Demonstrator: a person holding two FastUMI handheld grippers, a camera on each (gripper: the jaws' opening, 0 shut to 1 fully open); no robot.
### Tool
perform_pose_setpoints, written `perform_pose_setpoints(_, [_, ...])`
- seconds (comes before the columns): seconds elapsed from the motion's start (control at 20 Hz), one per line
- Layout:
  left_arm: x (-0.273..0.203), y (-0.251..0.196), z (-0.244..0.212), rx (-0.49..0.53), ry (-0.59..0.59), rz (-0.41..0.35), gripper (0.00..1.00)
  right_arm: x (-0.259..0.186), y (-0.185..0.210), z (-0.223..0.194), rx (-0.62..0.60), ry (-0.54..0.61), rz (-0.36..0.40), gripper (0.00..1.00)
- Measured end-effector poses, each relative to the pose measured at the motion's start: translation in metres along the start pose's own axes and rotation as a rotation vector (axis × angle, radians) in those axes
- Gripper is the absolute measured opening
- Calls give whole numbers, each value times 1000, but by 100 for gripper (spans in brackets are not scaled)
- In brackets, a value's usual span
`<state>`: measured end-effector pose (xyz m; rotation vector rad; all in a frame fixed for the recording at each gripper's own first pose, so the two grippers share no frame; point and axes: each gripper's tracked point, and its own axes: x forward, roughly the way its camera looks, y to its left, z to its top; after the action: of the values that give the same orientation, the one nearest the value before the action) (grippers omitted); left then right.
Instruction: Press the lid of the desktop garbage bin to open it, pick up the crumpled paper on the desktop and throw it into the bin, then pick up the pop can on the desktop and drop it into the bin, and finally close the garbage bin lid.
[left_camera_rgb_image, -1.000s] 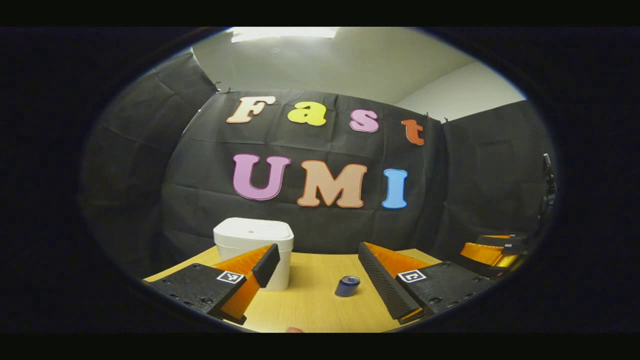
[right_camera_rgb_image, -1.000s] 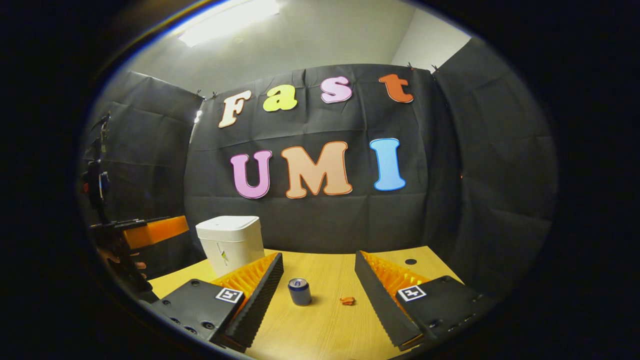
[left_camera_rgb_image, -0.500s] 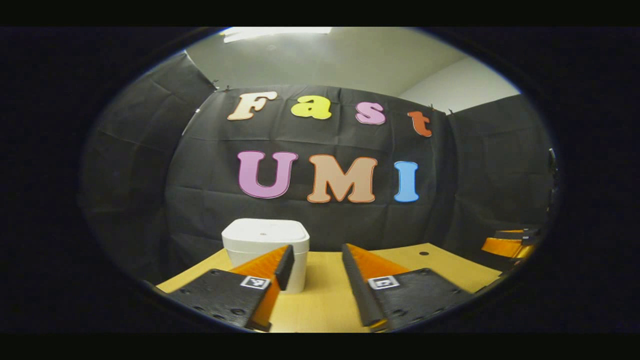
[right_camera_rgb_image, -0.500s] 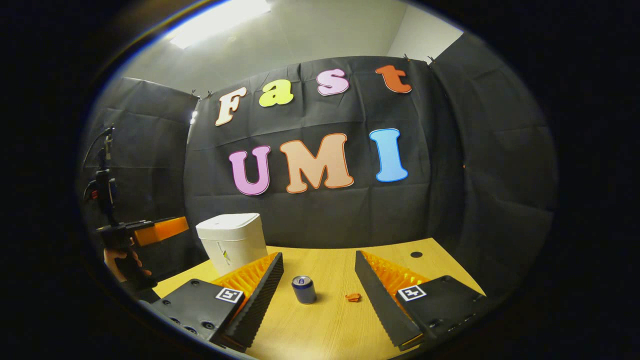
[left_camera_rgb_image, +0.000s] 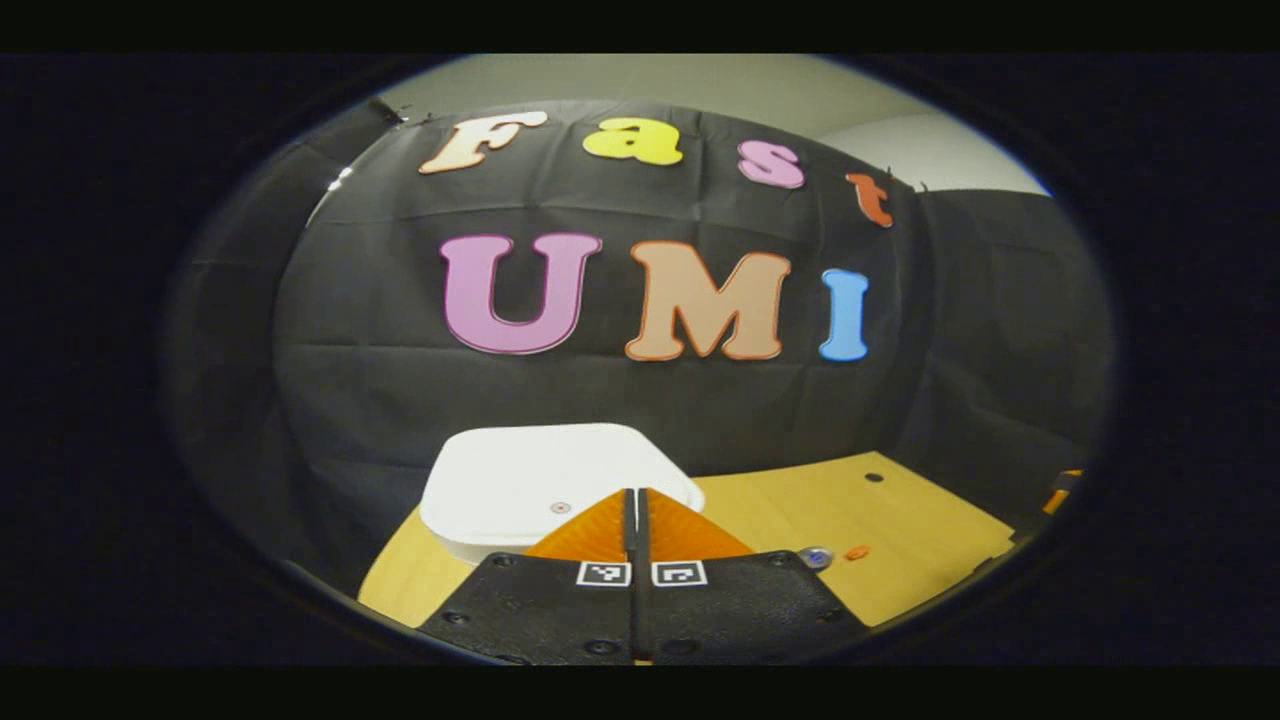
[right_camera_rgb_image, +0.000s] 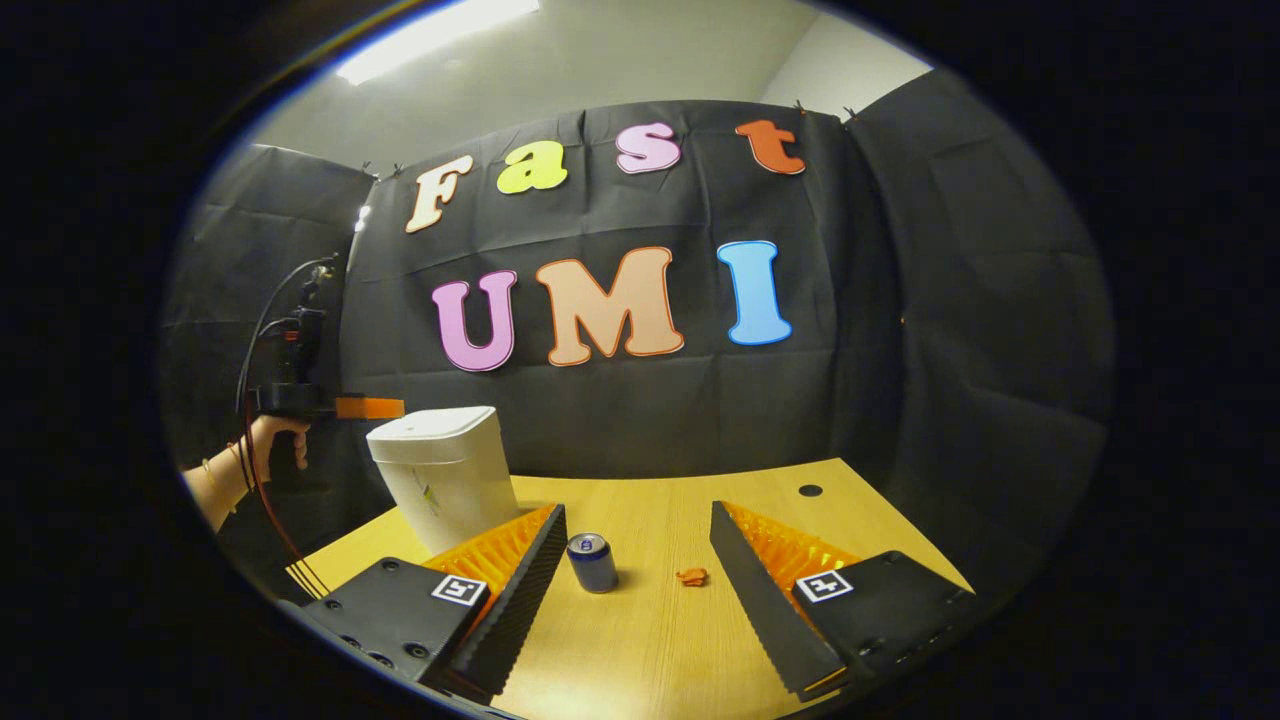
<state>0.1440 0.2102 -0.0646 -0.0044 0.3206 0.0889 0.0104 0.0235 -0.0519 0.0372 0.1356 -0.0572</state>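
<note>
Left tongs: fingers pressed together with nothing between them; tips poised just over the near edge of the bin lid. In the right gripper view these tongs show far left, level with the lid top, carried by a hand; contact with the lid cannot be told.
Right tongs: spread wide, holding nothing, low over the tabletop.
Garbage bin: white, lid down; stands ahead and left of the right tongs, partly behind their left finger. A small round mark sits on the lid just ahead of the left tongs' tips; a small emblem on the bin's front wall is too small to read.
Pop can: blue, upright, between the right tongs' fingers, nearer the left one; its printing is illegible. In the left gripper view the can lies right of the left tongs.
Crumpled paper: small orange scrap, just right of the can, between the right tongs' fingers; also seen right of the left tongs.
Finger markers: square black-and-white coded tags on each tong finger; no readable text.
</note>
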Motion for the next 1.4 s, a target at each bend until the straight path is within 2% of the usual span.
perform_pose_setpoints(0.15, [20,25,-5,58,117,22,0,3,-2,-11,13,26,-32,96])
perform_pose_setpoints(0.35, [32,35,-31,69,271,18,0,5,-3,-15,32,37,-37,96])
perform_pose_setpoints(0.4, [34,34,-25,63,249,13,0,6,-4,-14,35,36,-35,96])
perform_pose_setpoints(0.6, [34,34,-32,-54,311,-2,0,13,-10,-16,41,42,-30,96])
perform_pose_setpoints(0.75, [32,34,-38,-5,329,-11,0,18,-15,-14,32,44,-23,96])
perform_pose_setpoints(0.9, [32,35,-33,44,326,20,0,17,-19,-3,33,8,-20,96])
perform_pose_setpoints(1.0, [30,35,-27,49,303,38,0,13,-20,-4,36,0,-23,96])
perform_pose_setpoints(1.15, [20,25,10,3,180,33,0,7,-27,-11,30,23,-29,96])
perform_pose_setpoints(1.25, [5,19,52,22,49,36,0,4,-31,-14,25,36,-32,96])
perform_pose_setpoints(1.4, [-38,-23,103,19,-155,-28,0,7,-33,-17,39,47,-16,96])
